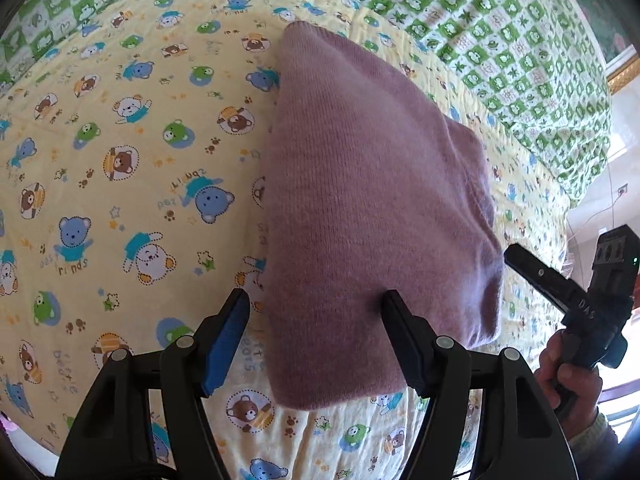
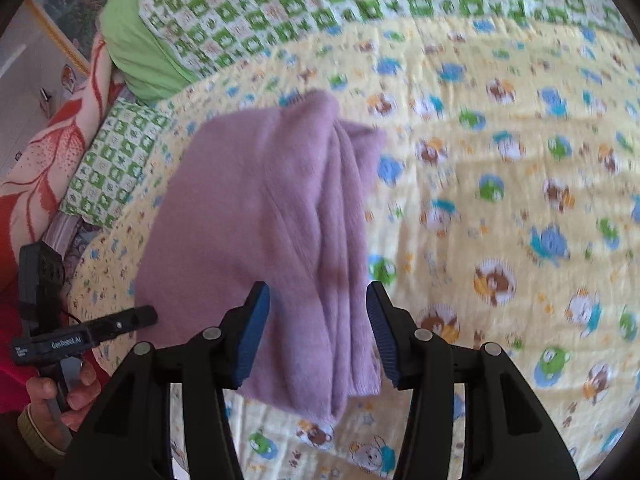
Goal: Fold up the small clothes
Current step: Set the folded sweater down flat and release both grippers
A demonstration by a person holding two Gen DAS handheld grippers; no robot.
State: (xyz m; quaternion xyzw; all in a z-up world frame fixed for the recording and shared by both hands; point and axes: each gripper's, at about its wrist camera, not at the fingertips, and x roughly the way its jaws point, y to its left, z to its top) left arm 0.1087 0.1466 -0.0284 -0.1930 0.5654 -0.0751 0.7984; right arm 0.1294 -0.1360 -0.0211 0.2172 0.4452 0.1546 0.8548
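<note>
A mauve knitted garment (image 1: 360,208) lies folded into a thick bundle on the yellow bear-print blanket (image 1: 120,160). My left gripper (image 1: 316,300) is open and empty, its jaws straddling the bundle's near left edge just above it. In the right wrist view the same garment (image 2: 260,220) shows several stacked folds on its right side. My right gripper (image 2: 318,292) is open and empty, hovering over the bundle's near end. The right gripper also shows in the left wrist view (image 1: 560,292), and the left gripper in the right wrist view (image 2: 96,328), each held in a hand.
A green and white checked quilt (image 1: 500,40) covers the far part of the bed. A light green pillow (image 2: 136,48) and a red floral cloth (image 2: 48,152) lie at the bed's far left edge. The bed edge drops off near the right gripper.
</note>
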